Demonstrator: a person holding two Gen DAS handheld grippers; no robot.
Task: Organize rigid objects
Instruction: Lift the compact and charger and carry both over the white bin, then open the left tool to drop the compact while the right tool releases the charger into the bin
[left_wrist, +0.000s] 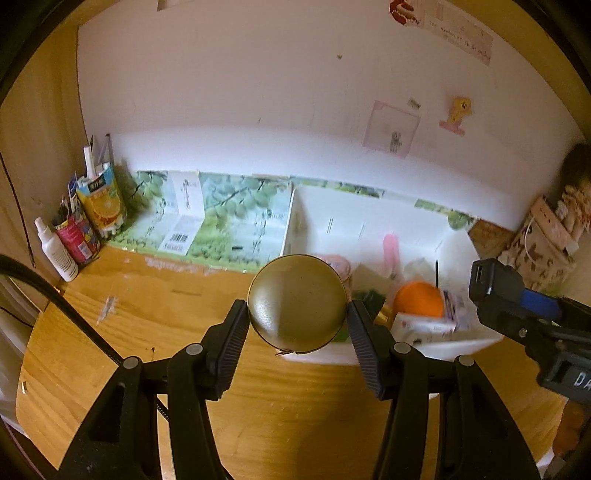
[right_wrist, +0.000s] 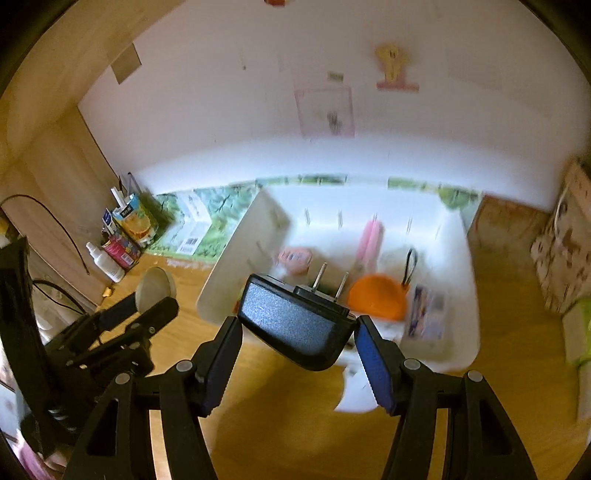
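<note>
While both carry loads toward the white bin (right_wrist: 458, 236), left gripper (left_wrist: 297, 314) clamps a brass disc (left_wrist: 297, 302); right gripper (right_wrist: 297, 332) clamps a black plug adapter (right_wrist: 295, 325).

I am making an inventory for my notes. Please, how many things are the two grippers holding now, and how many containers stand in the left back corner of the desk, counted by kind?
Round gold disc, held in left gripper: 1
Black plug adapter, held in right gripper: 1
White spray bottle: 1
Orange juice carton: 1
Red cup: 1
Total: 5
</note>
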